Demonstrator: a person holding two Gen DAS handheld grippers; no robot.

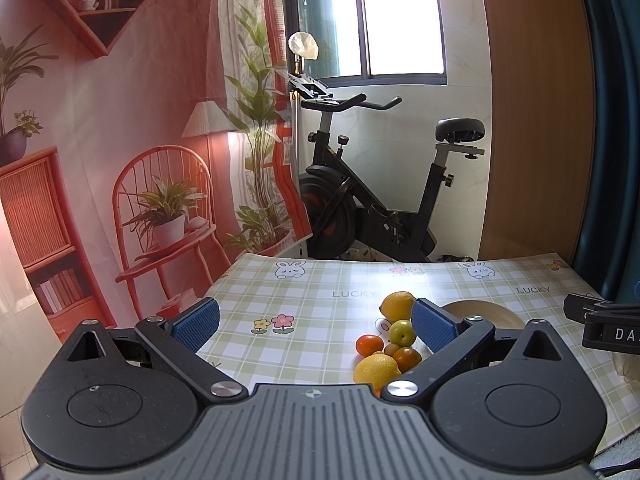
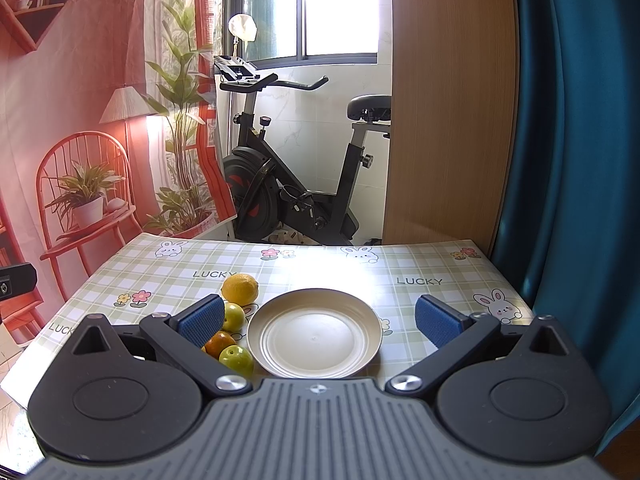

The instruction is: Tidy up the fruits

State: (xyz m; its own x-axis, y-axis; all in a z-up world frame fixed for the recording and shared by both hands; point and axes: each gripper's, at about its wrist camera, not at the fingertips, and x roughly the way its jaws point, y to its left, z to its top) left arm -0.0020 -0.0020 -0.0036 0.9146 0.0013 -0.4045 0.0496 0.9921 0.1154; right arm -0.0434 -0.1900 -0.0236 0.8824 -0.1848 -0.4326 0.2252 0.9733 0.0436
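Showing round smooth plate (image 2: 316, 336) bare; glossy lemon (image 2: 239, 288) beside.

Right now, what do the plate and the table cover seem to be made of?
The plate looks like plastic or melamine: cream, smooth, with a soft satin sheen and a moulded centre ring; I cannot exclude glazed ceramic. The table cover looks like printed vinyl or oilcloth: it gives a bright glare under the window, and its far edge lies slightly wavy.
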